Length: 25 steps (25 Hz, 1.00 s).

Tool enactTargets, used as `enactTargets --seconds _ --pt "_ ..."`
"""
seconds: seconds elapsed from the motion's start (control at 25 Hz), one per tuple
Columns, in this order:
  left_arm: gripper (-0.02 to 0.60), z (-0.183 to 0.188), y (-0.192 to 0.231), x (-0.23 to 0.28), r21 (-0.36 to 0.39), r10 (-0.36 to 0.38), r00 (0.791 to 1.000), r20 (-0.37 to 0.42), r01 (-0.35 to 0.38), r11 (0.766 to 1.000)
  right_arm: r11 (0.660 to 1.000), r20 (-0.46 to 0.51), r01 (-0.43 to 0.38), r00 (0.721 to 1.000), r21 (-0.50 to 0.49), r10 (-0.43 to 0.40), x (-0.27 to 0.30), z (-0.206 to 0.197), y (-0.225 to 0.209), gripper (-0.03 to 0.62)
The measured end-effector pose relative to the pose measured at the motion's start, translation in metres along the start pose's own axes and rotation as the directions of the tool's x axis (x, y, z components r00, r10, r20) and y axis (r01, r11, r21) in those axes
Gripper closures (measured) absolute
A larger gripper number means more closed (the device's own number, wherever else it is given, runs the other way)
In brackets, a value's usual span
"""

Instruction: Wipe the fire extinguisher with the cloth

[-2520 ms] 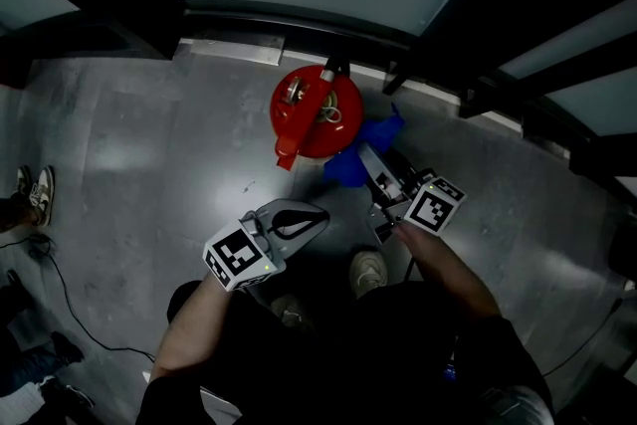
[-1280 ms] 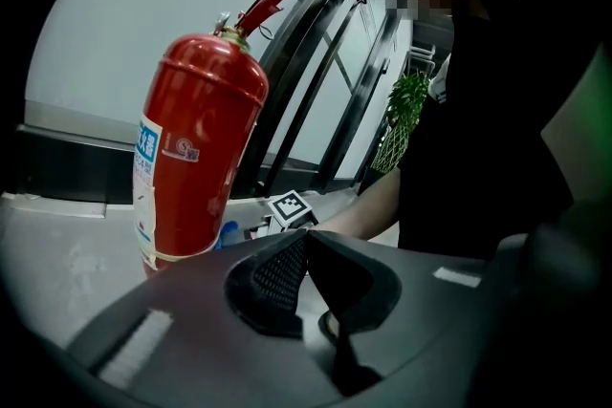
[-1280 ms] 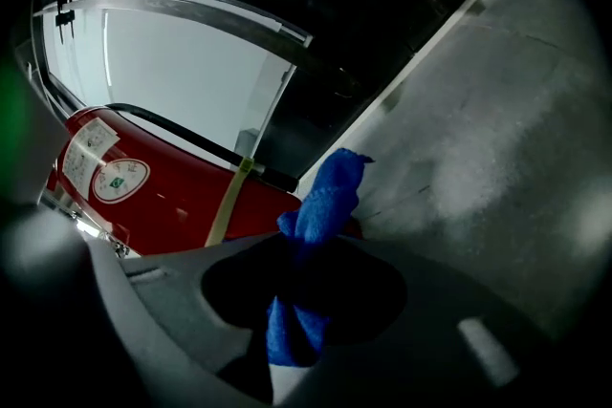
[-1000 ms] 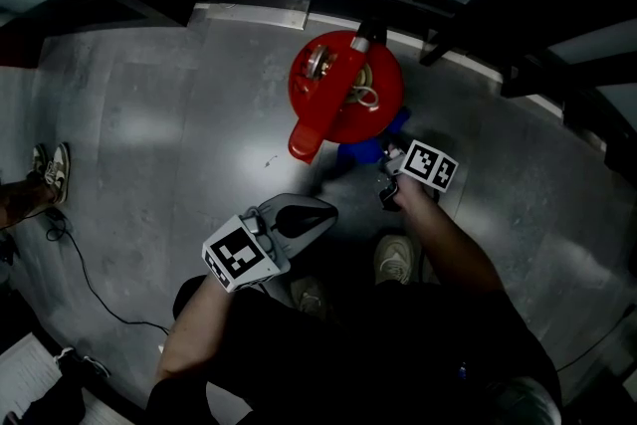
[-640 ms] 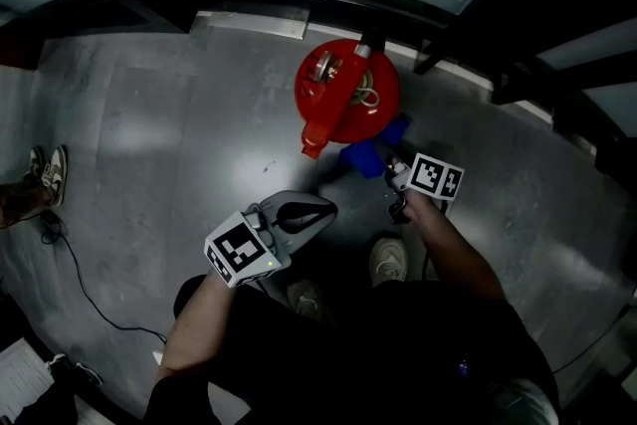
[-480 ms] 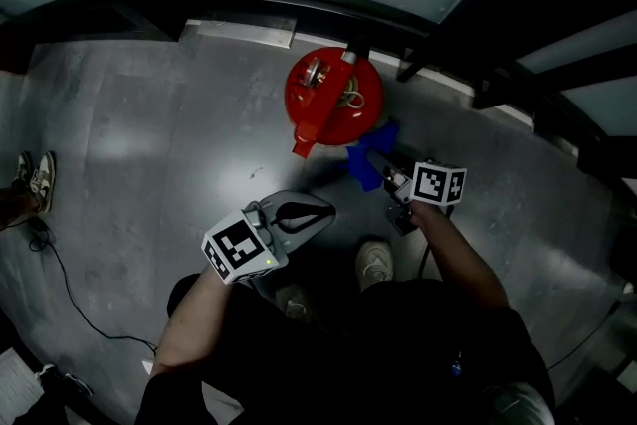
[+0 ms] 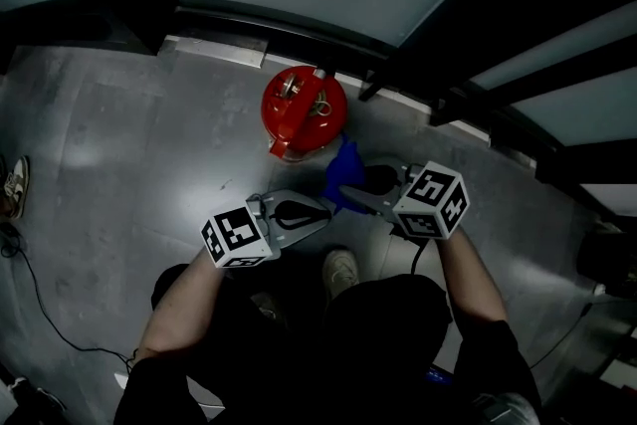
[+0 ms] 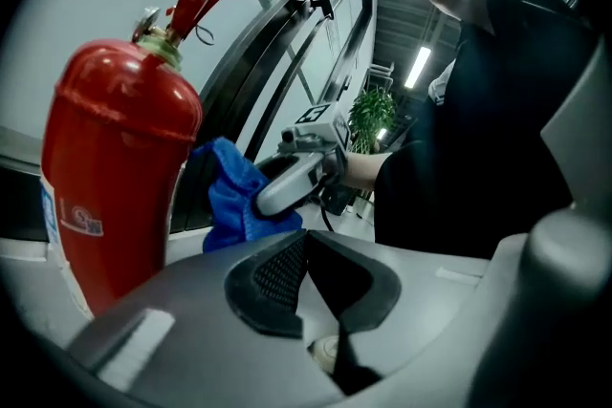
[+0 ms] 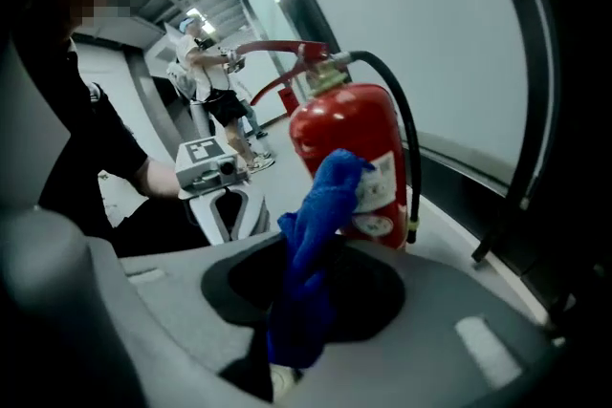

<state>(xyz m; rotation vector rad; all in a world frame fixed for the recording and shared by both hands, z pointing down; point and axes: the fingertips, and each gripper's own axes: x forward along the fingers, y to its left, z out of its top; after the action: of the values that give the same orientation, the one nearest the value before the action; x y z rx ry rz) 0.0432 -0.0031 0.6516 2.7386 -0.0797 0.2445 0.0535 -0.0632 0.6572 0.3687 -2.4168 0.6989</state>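
Head view: red extinguisher (image 7: 304, 112) in upper middle, standing on floor (image 7: 129, 164) by glass wall. Blue cloth (image 7: 345, 176) just below-right of it. Your right gripper (image 7: 366, 201) at cloth. Your left gripper (image 7: 320, 212) lower left, apart from extinguisher.

Left gripper view: your jaws closed tight, nothing between. Extinguisher at left, cloth beside it.

Right gripper view: your jaws pinch cloth. Cloth sticks up in front of extinguisher label; touching or not, can't tell.

The cloth's (image 9: 320, 234) lower end was hidden between the jaws of the right gripper (image 9: 301, 301). The cloth covered part of the label on the extinguisher (image 9: 359, 148), and the print there was too blurred to read. The left gripper (image 8: 311, 277) hid the extinguisher's base. In the head view, a shoe (image 7: 14, 186) at the floor's left edge was cut off.
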Motion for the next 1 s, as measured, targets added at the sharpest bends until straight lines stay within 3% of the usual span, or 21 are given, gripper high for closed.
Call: enactTargets --seconds 0.12,0.2,0.28,0.4,0.52,0.68,0.84,1.0 --pt "0.574 -0.009 -0.008 0.000 -0.024 -0.034 0.999 -0.035 0.034 0.999 0.992 -0.008 -0.070 0.998 -0.107 0.070 0.002 0.023 0.030 0.490" --pt "0.574 -0.011 -0.025 0.003 -0.048 -0.102 0.993 -0.052 0.100 0.994 0.982 0.046 -0.072 0.996 -0.173 0.081 0.003 0.048 0.044 0.490" --pt "0.574 -0.015 -0.044 0.007 -0.043 -0.158 0.984 -0.087 0.154 0.987 0.985 0.125 -0.078 0.987 -0.156 0.098 0.003 0.073 0.049 0.490" --pt "0.574 -0.020 -0.055 0.007 -0.015 -0.167 0.977 -0.130 0.167 0.986 0.988 0.187 -0.152 0.972 0.035 0.143 0.014 0.084 0.042 0.490" --pt "0.574 -0.016 -0.051 -0.002 -0.019 -0.140 0.984 -0.109 0.139 0.990 0.953 0.222 -0.220 0.960 0.206 0.173 0.028 0.078 0.031 0.490" --pt "0.574 -0.011 -0.047 -0.010 -0.041 -0.121 0.990 -0.072 0.118 0.992 0.871 0.273 -0.309 0.938 0.382 0.214 0.041 0.070 0.019 0.490" --pt "0.574 -0.023 -0.053 -0.010 -0.055 -0.137 0.985 -0.105 0.132 0.990 0.805 0.318 -0.361 0.921 0.471 0.227 0.052 0.060 0.013 0.490" --pt "0.574 -0.030 -0.053 -0.010 -0.067 -0.149 0.982 -0.119 0.142 0.988 0.707 0.332 -0.404 0.910 0.580 0.248 0.071 0.041 0.006 0.490"
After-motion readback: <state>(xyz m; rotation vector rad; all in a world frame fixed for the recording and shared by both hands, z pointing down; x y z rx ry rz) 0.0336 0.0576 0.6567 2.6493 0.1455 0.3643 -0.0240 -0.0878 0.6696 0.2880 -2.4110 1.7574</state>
